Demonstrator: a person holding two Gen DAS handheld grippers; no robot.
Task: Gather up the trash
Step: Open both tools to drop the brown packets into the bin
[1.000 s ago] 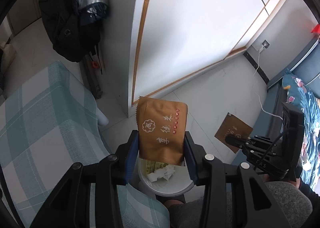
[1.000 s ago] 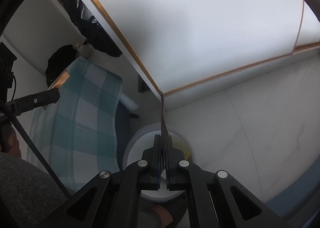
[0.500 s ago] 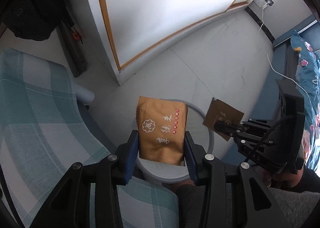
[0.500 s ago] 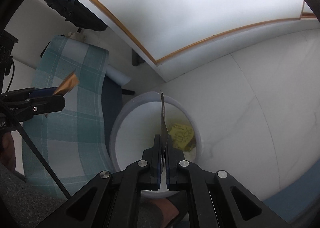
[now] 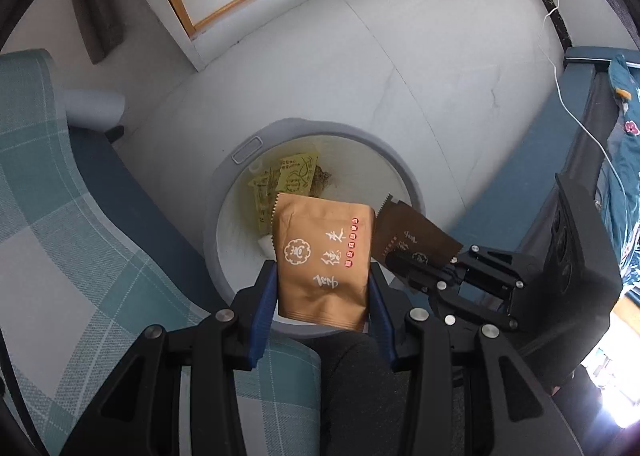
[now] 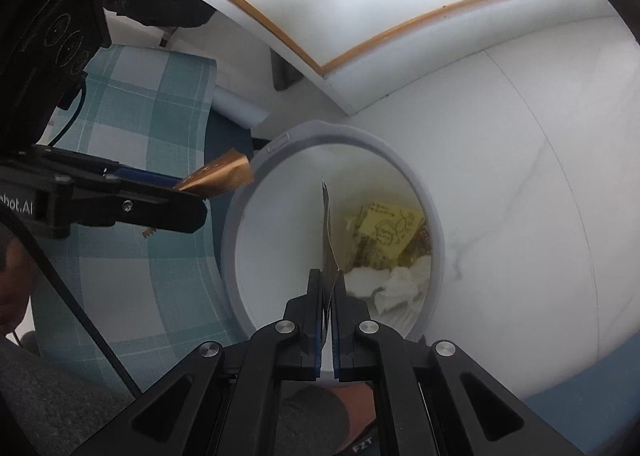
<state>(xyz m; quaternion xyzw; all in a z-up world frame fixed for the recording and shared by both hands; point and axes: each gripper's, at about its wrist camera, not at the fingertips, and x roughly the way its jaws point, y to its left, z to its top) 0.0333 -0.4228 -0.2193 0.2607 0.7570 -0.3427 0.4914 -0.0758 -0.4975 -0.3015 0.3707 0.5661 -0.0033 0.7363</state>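
My left tongs [image 5: 322, 284]: clamped on orange packet [image 5: 324, 256]. My right tongs [image 6: 329, 288]: pinching brown wrapper [image 6: 328, 240] edge-on. Both over white bin [image 5: 224, 183] holding yellow sachets [image 6: 390, 230], tissues [image 6: 384, 288].

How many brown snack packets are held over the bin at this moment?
2: the light brown packet in the left tool, and the dark brown packet in the right tool. Both hang above the bin.
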